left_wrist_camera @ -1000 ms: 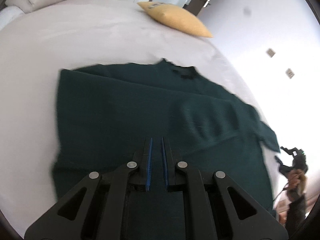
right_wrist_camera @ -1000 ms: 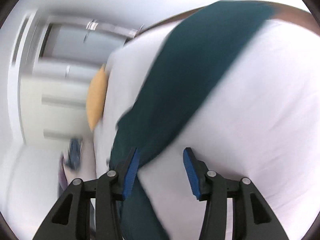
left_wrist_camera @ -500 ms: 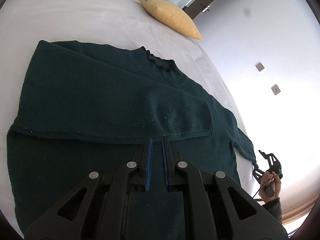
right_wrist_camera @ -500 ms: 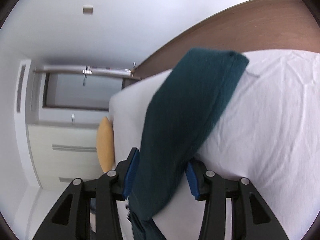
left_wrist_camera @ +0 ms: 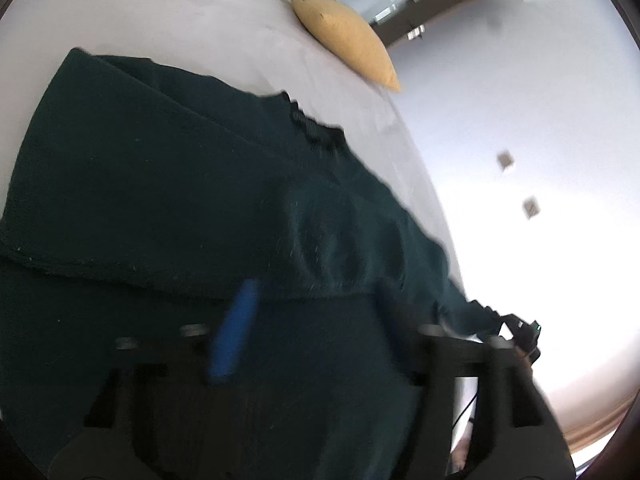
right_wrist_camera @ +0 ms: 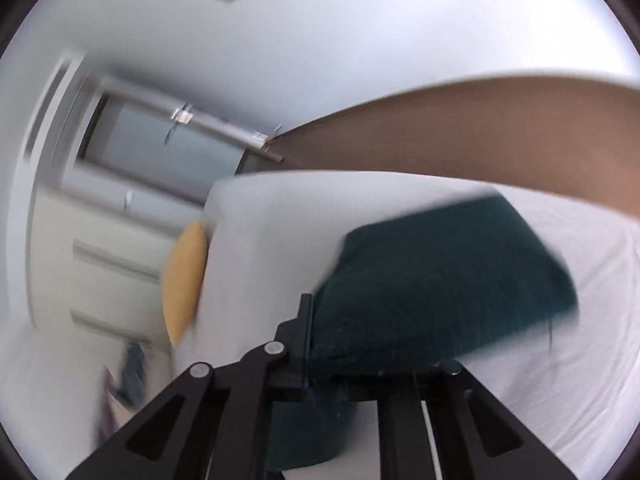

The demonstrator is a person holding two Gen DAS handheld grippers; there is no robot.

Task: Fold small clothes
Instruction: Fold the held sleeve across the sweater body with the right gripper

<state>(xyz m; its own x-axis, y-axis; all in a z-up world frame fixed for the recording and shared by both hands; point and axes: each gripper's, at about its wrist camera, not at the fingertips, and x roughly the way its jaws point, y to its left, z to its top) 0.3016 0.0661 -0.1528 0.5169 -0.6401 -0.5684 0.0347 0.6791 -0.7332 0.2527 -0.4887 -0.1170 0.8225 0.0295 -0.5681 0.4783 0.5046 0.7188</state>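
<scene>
A dark green knitted sweater (left_wrist_camera: 168, 184) lies spread on the white bed (left_wrist_camera: 168, 20), its left side folded over the body. My left gripper (left_wrist_camera: 316, 312) hovers over the folded edge with its jaws wide apart; one blue pad (left_wrist_camera: 236, 328) shows, blurred. My right gripper (right_wrist_camera: 344, 340) has the sweater's sleeve (right_wrist_camera: 440, 280) between its fingers, and the sleeve drapes away to the right above the sheet. In the left wrist view the right gripper (left_wrist_camera: 520, 332) appears at the sleeve's end on the right.
A yellow cushion (left_wrist_camera: 344, 36) lies at the far end of the bed; it also shows in the right wrist view (right_wrist_camera: 184, 276). A brown headboard (right_wrist_camera: 480, 128) runs behind the bed. White wardrobe doors (right_wrist_camera: 100, 264) and a doorway stand beyond.
My left gripper has opened and let go of the folded sweater edge. My right gripper has closed in on the sleeve and swung it round.
</scene>
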